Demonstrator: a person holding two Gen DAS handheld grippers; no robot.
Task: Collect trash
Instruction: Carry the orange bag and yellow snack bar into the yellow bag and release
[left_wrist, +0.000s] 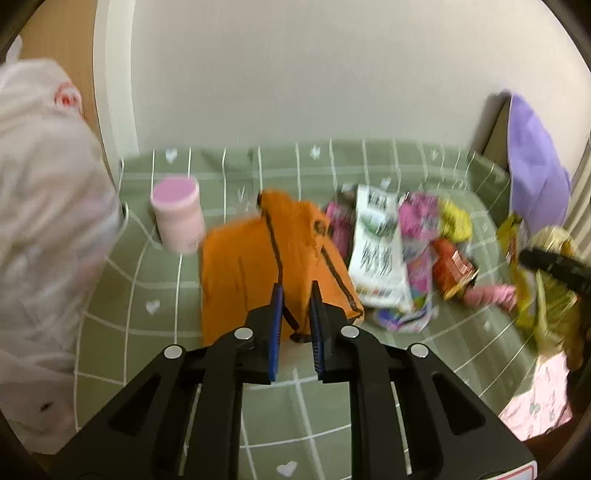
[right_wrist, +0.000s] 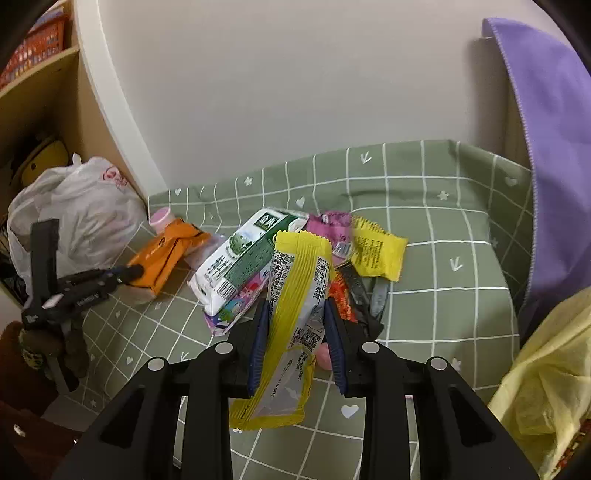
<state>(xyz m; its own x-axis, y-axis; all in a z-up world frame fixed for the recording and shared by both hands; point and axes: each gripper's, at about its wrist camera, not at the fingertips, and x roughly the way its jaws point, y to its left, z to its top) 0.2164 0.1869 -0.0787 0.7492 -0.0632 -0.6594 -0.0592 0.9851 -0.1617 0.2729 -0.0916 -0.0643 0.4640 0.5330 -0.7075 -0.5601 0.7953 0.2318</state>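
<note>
Right gripper (right_wrist: 297, 325) clamped on a long yellow plastic wrapper (right_wrist: 291, 314), raised above the heap of crumpled wrappers (right_wrist: 258, 266) on the green checked cloth (right_wrist: 443, 229). Left gripper (left_wrist: 296, 299) empty above an orange packet (left_wrist: 251, 266), fingers nearly together. White plastic bag (left_wrist: 44, 221) at left.

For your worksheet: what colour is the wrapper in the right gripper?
Yellow wrapper, clearest in the right wrist view.

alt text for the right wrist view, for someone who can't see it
The right gripper is closed on a long yellow snack wrapper above a green checked tablecloth. Behind it lie more wrappers, a green-and-white carton and an orange packet; a white plastic bag sits at left.
</note>
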